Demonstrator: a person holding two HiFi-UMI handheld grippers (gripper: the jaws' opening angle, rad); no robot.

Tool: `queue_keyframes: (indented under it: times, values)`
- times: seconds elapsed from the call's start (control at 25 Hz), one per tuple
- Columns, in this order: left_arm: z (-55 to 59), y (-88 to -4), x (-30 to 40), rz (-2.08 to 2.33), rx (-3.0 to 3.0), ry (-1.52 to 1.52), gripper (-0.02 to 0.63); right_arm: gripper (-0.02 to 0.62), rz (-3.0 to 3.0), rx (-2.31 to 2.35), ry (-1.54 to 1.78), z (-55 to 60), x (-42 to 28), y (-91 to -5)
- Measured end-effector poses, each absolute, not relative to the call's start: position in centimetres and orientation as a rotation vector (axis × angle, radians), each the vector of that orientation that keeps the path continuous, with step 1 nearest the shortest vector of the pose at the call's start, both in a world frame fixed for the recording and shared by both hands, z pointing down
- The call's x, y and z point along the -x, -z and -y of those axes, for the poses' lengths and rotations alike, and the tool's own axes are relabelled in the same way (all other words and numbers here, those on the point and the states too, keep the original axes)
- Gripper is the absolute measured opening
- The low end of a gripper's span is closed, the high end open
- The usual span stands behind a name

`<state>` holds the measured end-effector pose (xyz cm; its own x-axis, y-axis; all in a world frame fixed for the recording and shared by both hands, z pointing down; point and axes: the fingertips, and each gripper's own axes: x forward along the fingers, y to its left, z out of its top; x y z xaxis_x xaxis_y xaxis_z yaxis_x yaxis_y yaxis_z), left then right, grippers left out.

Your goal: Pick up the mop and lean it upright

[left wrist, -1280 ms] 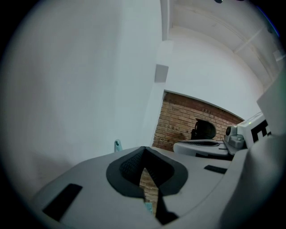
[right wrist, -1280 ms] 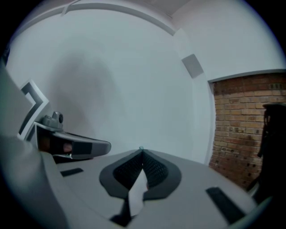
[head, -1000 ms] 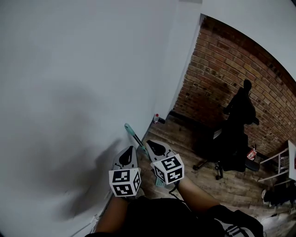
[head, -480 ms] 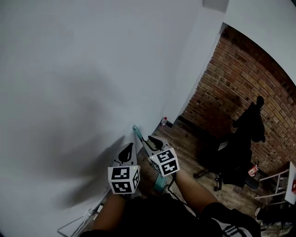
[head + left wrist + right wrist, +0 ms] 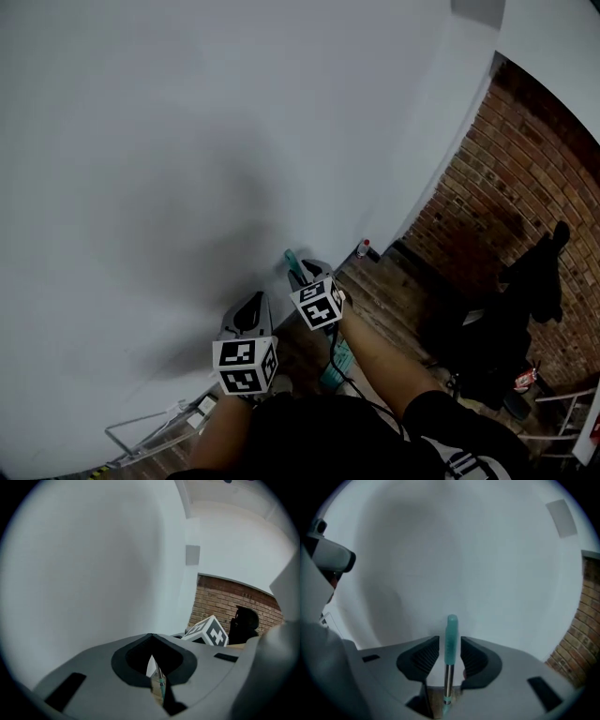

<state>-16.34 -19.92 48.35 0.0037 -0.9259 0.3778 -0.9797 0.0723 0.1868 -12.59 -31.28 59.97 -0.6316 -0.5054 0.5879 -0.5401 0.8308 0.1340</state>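
1. Head view: the mop [image 5: 292,259] stands nearly upright, close against the white wall [image 5: 187,141]. Its teal grip is at the top and its shaft runs down to the wooden floor [image 5: 389,286].
2. Round the upper shaft sits the right gripper [image 5: 310,269]. The left gripper [image 5: 251,304] is just left of it, nearer the wall.
3. Right gripper view: the jaws stand apart and have just been opening. The teal grip rises between the ribbed pads [image 5: 426,656], and neither presses on it.
4. Left gripper view: the jaw tips meet and clamp nothing. A sliver of shaft shows beyond them.
5. The cube [image 5: 246,364] on each gripper bears black-and-white square markers.
6. A small red-capped bottle [image 5: 364,248] stands on the floor at the foot of the far wall. Its label is too small to read.
7. At far right, a dark chair [image 5: 511,328] stands before a brick wall [image 5: 525,178].
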Motion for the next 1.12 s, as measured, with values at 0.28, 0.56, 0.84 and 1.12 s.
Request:
queue_keyframes:
  times: [0.28, 0.56, 0.84, 1.12]
  values:
    - [18.0, -48.7, 17.1, 2.022, -1.813, -0.2, -0.003, 0.149, 2.364, -0.743, -0.13, 32.5, 13.5, -62.7]
    - [16.5, -48.9, 18.1, 2.059, -1.758, -0.215, -0.003, 0.109, 2.379, -0.746, -0.1, 32.4, 14.3, -62.7]
    - [16.0, -49.1, 17.9, 2.052, -1.763, -0.213, -0.003, 0.107, 2.425, -0.77, -0.157, 31.9, 12.9, -61.9]
    - [17.3, -49.5, 15.8, 1.994, -1.826, -0.211, -0.003, 0.107, 2.513, -0.766, -0.2, 29.6, 9.4, -60.4]
